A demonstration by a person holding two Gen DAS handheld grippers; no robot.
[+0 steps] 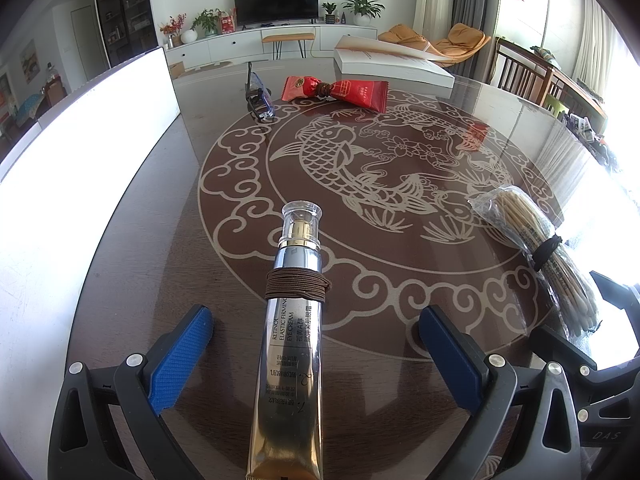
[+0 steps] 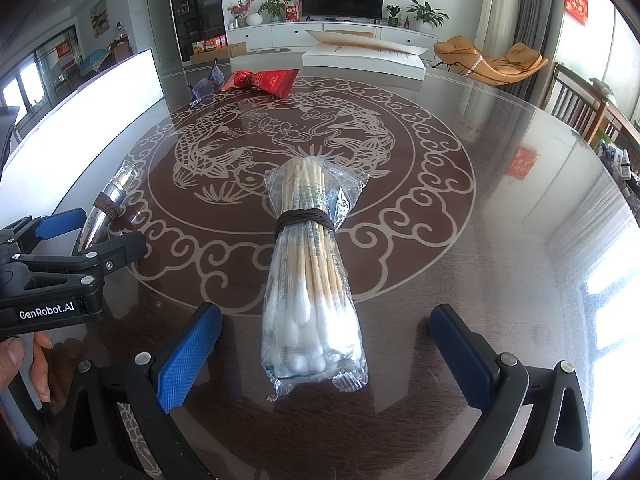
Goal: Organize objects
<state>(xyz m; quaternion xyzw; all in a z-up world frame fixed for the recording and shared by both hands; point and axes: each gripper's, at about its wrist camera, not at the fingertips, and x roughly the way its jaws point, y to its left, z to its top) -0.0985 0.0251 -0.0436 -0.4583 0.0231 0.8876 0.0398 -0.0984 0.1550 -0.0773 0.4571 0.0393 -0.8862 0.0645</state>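
Lying flat on the table (image 1: pixel 132 240), the cream tube (image 1: pixel 292 344) sits between the wide-open left gripper (image 1: pixel 316 360), ready to be picked up. The right gripper (image 2: pixel 326 354) is open too, with the cotton swab bag (image 2: pixel 314 280) between its fingers, not yet squeezed.

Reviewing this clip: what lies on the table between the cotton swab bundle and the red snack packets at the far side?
Nothing: in the right wrist view, only bare table with its fish pattern separates the cotton swab bundle from the red snack packets.
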